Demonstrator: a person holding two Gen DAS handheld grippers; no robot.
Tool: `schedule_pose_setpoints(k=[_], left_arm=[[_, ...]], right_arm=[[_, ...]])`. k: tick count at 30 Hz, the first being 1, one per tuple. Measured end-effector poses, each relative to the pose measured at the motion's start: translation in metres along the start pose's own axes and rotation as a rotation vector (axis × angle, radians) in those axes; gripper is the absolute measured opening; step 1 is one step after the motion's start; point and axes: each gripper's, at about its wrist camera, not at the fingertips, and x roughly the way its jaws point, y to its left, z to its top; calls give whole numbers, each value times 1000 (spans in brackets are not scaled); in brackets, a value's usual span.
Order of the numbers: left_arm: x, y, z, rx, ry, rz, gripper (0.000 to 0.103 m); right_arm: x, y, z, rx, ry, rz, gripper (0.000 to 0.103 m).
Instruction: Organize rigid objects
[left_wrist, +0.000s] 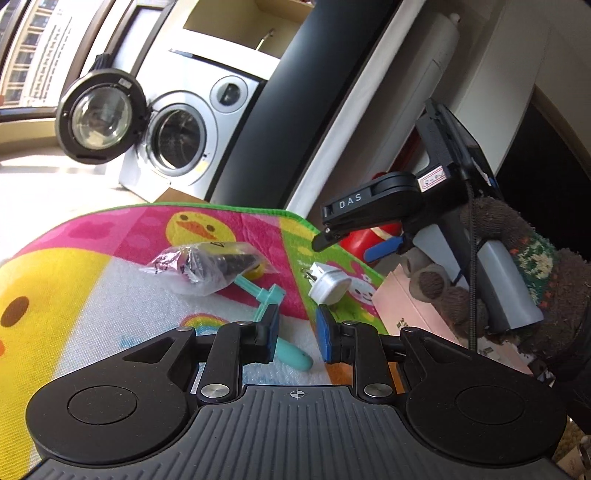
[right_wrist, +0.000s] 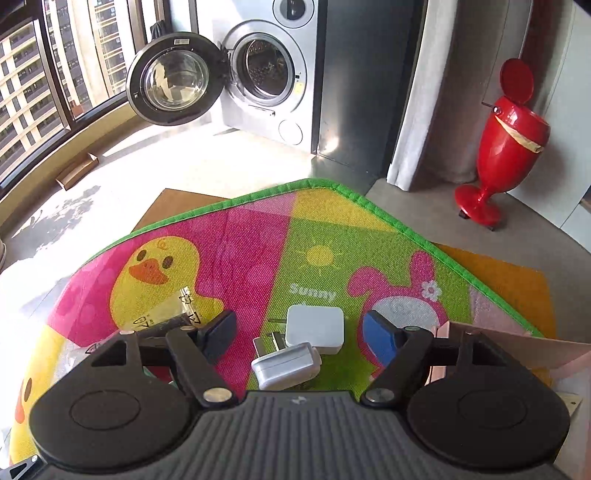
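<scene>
A washing machine (right_wrist: 273, 74) with its door open stands near a red bin (right_wrist: 506, 144).

Your colourful play mat (right_wrist: 258, 258) fills mid-frame; on it lie two white plug adapters (right_wrist: 314, 325) low centre, a bagged black part (left_wrist: 210, 267) and a teal tool (left_wrist: 273, 321) toward the left.

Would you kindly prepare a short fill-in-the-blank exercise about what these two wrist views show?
1. The round door of the silver washing machine stands ____.
2. The glossy pedestal bin by the wall is coloured ____.
3. The two white plug adapters lie on the ____ panel of the cartoon play mat.
4. The right tongs are ____, straddling the adapters.

Missing words: open; red; green; open
</scene>
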Motion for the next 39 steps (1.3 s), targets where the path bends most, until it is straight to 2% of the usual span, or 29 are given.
schedule_pose_setpoints(k=[2, 6, 11, 17, 19, 21, 25, 28, 31, 32, 34, 37, 39], left_arm=[[1, 3, 0, -14, 8, -9, 24], [1, 8, 0, -35, 20, -20, 24], [1, 4, -2, -9, 27, -29, 24], [3, 1, -4, 16, 28, -13, 24], [2, -1, -5, 21, 26, -6, 24], [1, -4, -5, 28, 35, -11, 24], [5, -21, -8, 123, 83, -30, 24], [11, -35, -8, 206, 93, -9, 24], [22, -43, 4, 217, 107, 0, 24], [28, -45, 9, 220, 113, -5, 24], [43, -47, 16, 234, 145, -12, 24], [66, -42, 22, 190, 215, -16, 24], [74, -39, 20, 165, 266, -34, 27]], right_arm=[[16, 2, 3, -5, 22, -32, 75], [36, 3, 1, -11, 90, 8, 63], [35, -3, -9, 19, 113, 30, 60], [-12, -4, -43, 31, 138, 246, 59], [-37, -2, -57, 14, 95, 274, 59], [-72, -3, -72, -16, -5, 277, 59], [-135, -22, -109, -63, -151, 283, 59], [-167, -37, -145, -114, -221, 236, 59], [-179, -47, -185, -161, -261, 127, 59], [-181, -51, -201, -175, -261, 90, 59], [-179, -59, -223, -163, -241, 74, 59], [-170, -75, -252, -113, -216, 59, 59], [-164, -80, -269, -92, -219, 18, 60]])
